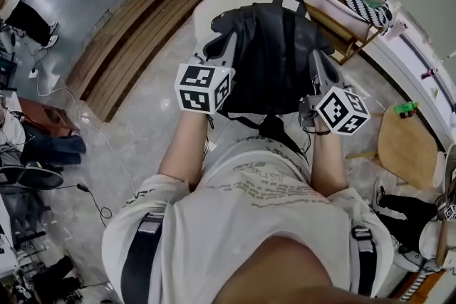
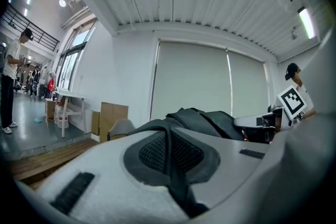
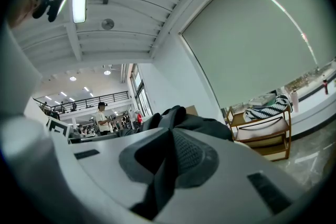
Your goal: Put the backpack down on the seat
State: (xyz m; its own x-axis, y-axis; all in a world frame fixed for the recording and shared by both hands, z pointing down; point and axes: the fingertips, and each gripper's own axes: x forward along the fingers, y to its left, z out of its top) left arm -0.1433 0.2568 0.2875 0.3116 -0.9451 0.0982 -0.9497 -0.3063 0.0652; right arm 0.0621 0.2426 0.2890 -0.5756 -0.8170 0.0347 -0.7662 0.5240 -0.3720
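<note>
The pale cushioned seat (image 1: 207, 11) lies at twelve o'clock from the person. The backpack (image 1: 267, 57) hangs in the air between the seat and the person's chest, and from the head view it overlaps the seat's near edge.

To finish well, I judge both hands should:
- carry it on toward twelve o'clock until its bulk is over the middle of the cushion;
- sink together so it lands flat;
- let go only once the cushion bears the weight.

Freeing one side early could let it swing or slide off the near edge.

The backpack is black, soft and slumped, with its broad panel facing up. A small pale patch sits by the top handle at twelve o'clock, and loose webbing (image 1: 274, 128) trails at six o'clock.

The left gripper (image 1: 222, 45), at the bag's nine o'clock, is pressed together on a black strap (image 2: 169, 157). The right gripper (image 1: 318, 62), at about four o'clock, likewise pinches a dark fold (image 3: 160, 176) of the bag.
</note>
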